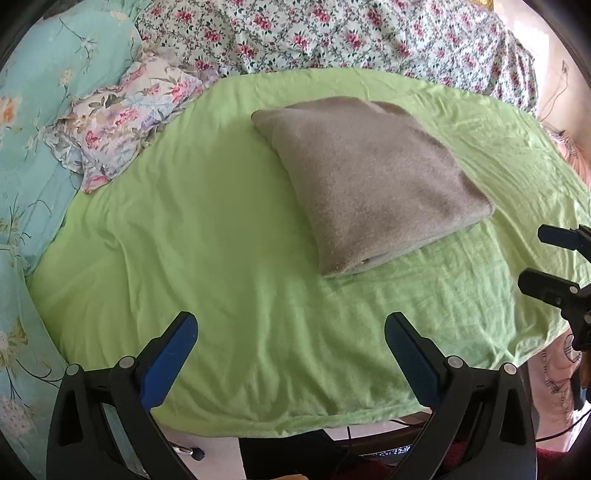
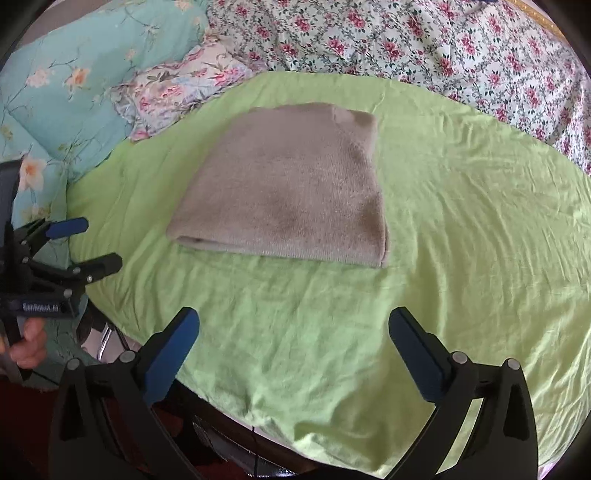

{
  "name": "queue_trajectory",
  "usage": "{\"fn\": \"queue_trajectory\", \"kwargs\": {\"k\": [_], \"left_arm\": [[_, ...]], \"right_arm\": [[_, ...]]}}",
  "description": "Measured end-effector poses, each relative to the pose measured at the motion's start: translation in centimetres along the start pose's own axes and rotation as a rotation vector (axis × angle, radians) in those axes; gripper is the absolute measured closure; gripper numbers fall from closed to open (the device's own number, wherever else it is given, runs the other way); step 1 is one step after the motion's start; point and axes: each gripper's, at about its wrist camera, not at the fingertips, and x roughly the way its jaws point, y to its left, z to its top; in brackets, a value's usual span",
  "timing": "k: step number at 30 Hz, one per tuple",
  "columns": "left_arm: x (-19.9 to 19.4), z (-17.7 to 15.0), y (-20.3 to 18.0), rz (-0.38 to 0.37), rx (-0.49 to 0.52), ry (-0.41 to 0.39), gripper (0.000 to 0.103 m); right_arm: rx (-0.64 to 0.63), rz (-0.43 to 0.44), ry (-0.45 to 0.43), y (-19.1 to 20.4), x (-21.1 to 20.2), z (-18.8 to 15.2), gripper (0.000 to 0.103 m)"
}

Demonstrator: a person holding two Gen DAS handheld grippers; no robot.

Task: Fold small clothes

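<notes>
A grey-brown knitted garment (image 1: 373, 181) lies folded into a flat rectangle on the green sheet (image 1: 221, 258); it also shows in the right wrist view (image 2: 284, 192). My left gripper (image 1: 291, 332) is open and empty, hovering over the sheet's near edge, short of the garment. My right gripper (image 2: 293, 332) is open and empty, also near the front edge, with the garment ahead of it. Each gripper shows in the other's view: the right one at the right edge (image 1: 554, 258), the left one at the left edge (image 2: 85, 243).
A floral pillow (image 1: 122, 122) and a turquoise quilt (image 1: 48, 92) lie at the left. A floral bedsheet (image 1: 351, 33) covers the back. The green sheet's front edge (image 1: 295, 424) drops to the floor.
</notes>
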Motion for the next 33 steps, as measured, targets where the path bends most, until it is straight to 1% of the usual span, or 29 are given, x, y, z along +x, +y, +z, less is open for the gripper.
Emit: {"fn": "queue_trajectory", "kwargs": {"k": [4,7,10,13,20,25,33], "left_arm": [[0.8,0.3,0.0,0.012,0.005,0.014,0.001],[1.0,0.7,0.0,0.028,0.017,0.007,0.001],[1.1,1.3,-0.1,0.037,0.022,0.001,0.001],[0.8,2.3,0.1,0.042,0.025,-0.016,0.001],[-0.3,5.0,0.4,0.046,0.024,-0.068,0.001],[-0.2,6.1,0.5,0.046,0.02,-0.071,0.001],[0.9,7.3,1.0,0.056,0.004,-0.06,0.001]], "right_arm": [[0.052,0.033,0.034,-0.5,1.8,0.3,0.001],[0.082,0.036,0.056,-1.0,2.7,0.6,0.001],[0.095,0.032,0.054,-1.2,2.9,1.0,0.001],[0.089,0.031,0.045,-1.3,2.7,1.8,0.001],[0.021,0.028,-0.007,-0.9,1.3,4.8,0.001],[-0.001,0.031,-0.005,-0.7,1.6,6.3,0.001],[-0.006,0.049,0.018,-0.3,3.4,7.8,0.001]]}}
